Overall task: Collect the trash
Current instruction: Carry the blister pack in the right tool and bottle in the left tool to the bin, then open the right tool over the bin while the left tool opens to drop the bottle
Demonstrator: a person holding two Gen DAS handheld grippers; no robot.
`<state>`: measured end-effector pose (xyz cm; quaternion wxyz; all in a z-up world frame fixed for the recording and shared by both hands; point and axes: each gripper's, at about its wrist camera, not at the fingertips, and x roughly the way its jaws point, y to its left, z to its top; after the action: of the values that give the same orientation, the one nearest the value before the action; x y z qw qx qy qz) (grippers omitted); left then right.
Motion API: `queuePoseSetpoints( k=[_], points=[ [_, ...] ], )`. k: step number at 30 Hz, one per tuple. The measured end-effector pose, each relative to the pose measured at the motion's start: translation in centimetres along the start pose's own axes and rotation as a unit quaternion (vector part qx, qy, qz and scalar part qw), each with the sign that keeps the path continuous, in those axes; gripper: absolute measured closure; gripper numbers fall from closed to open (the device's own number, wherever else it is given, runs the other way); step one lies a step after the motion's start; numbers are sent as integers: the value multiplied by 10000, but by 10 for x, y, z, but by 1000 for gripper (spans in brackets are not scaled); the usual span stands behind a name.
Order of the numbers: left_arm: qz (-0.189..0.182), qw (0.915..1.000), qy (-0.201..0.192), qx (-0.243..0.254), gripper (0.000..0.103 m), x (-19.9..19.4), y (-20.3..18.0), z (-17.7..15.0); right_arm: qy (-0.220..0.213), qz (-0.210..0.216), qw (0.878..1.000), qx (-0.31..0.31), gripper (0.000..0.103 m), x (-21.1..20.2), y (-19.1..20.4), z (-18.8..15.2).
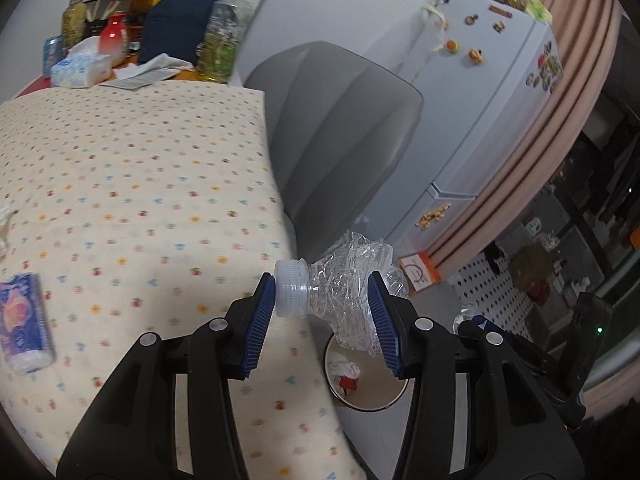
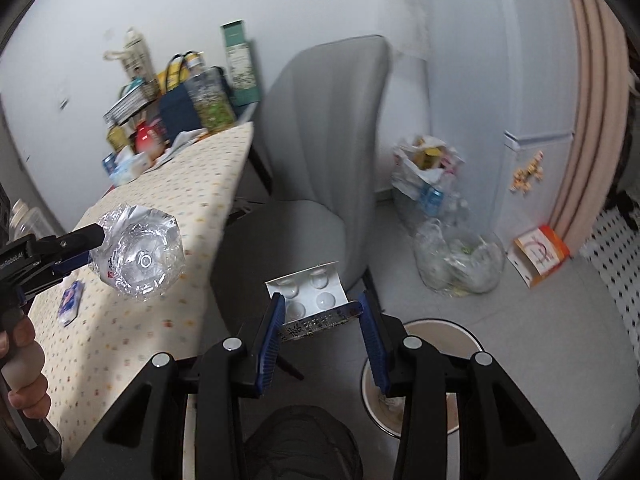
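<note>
My left gripper (image 1: 322,312) is shut on a crushed clear plastic bottle (image 1: 344,284) with a white cap, held past the table edge above a round bin (image 1: 396,398). The bottle also shows in the right wrist view (image 2: 138,254), held over the table's edge. My right gripper (image 2: 322,334) is shut on a silver blister pack (image 2: 310,300) with clear domes, held above the floor left of the bin (image 2: 472,334). The bin holds crumpled white and red scraps.
A table with a dotted cream cloth (image 1: 140,200) carries a tissue packet (image 1: 24,320) and clutter at its far end (image 1: 160,28). A grey chair (image 2: 320,160) stands beside it. Trash bags (image 2: 452,252) and a fridge (image 1: 492,100) are at the right.
</note>
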<state>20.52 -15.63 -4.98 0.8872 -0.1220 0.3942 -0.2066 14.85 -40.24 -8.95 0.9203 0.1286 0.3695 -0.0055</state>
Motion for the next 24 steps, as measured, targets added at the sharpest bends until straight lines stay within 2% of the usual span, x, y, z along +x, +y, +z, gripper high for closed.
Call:
queuePoseSetpoints(
  k=[6, 15, 17, 18, 19, 24],
  points=[
    [-67, 9993, 256, 258, 55, 32, -34, -4, 28, -161, 9988, 461, 65, 6, -44, -8],
    [-74, 9972, 566, 488, 55, 68, -71, -12, 65, -318, 9963, 797, 64, 23, -89, -17],
    [-72, 9966, 614, 544, 55, 73, -77, -13, 56, -358, 9959, 827, 58, 27, -96, -15],
    [-77, 9963, 635, 580, 55, 75, -81, -13, 55, -332, 9956, 879, 45, 30, -101, -15],
    [-85, 9960, 649, 611, 55, 77, -84, -13, 25, -331, 9953, 908, 40, 30, -104, -15],
    [-132, 9948, 716, 712, 55, 87, -98, -13, -19, -363, 9940, 1029, 37, 25, -116, -21]
  ],
)
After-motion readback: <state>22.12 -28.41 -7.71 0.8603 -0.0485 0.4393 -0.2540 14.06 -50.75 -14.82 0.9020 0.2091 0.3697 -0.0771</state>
